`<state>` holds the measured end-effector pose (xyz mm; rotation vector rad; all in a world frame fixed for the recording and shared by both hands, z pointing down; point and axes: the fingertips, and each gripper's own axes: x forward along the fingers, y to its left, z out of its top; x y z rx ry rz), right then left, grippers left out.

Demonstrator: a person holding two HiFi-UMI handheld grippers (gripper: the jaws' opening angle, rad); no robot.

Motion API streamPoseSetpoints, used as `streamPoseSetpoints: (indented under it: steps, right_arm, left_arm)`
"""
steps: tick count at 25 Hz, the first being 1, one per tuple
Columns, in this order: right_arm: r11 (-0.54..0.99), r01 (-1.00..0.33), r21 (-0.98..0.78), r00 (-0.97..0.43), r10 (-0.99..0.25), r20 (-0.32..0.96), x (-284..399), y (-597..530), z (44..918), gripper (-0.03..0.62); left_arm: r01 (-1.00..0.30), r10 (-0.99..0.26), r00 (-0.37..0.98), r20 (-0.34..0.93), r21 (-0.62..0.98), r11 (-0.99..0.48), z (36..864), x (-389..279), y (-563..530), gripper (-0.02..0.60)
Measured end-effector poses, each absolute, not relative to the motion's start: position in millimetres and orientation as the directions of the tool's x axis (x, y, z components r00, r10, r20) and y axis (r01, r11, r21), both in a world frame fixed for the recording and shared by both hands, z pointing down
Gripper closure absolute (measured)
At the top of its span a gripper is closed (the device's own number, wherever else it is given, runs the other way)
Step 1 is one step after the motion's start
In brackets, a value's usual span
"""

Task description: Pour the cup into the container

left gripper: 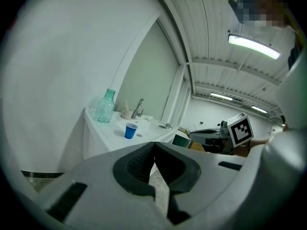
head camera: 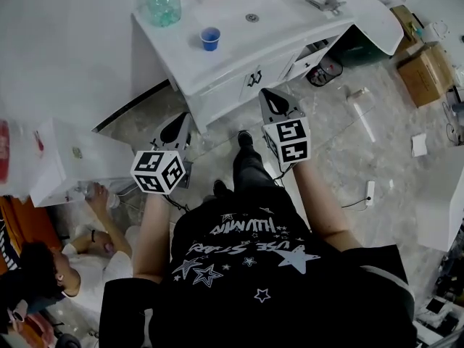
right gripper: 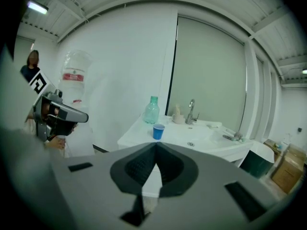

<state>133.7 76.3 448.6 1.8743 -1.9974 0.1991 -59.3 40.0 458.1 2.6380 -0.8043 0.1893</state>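
A small blue cup (head camera: 210, 38) (left gripper: 130, 130) (right gripper: 159, 131) stands upright on the white vanity top (head camera: 217, 67), near its front edge. A green glass bottle (head camera: 164, 2) (left gripper: 105, 107) (right gripper: 152, 110) stands at the top's back left corner. The sink basin (head camera: 264, 9) with a tap (right gripper: 191, 111) lies to the right of the cup. My left gripper (head camera: 176, 127) (left gripper: 154, 143) is shut and holds nothing. My right gripper (head camera: 272, 97) (right gripper: 156, 143) is also shut and holds nothing. Both hang over the floor in front of the vanity, short of the cup.
A person (head camera: 43, 274) crouches on the floor at lower left beside a white box (head camera: 72, 158). Cardboard boxes (head camera: 428, 71) stand at the right. Metal tools (head camera: 326, 4) lie on the vanity's right end. A water jug (right gripper: 76, 73) stands against the wall at left.
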Motion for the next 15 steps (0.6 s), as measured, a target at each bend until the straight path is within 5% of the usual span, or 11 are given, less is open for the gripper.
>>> streamPoseSetpoints:
  steps: [15]
  right_arm:
    - [0.068,-0.991,0.118,-0.015,-0.916,0.4,143,81,460,0.588]
  left_arm:
    - [-0.549,-0.497,0.836,0.235,0.316,-0.774,462,-50,27,0.572]
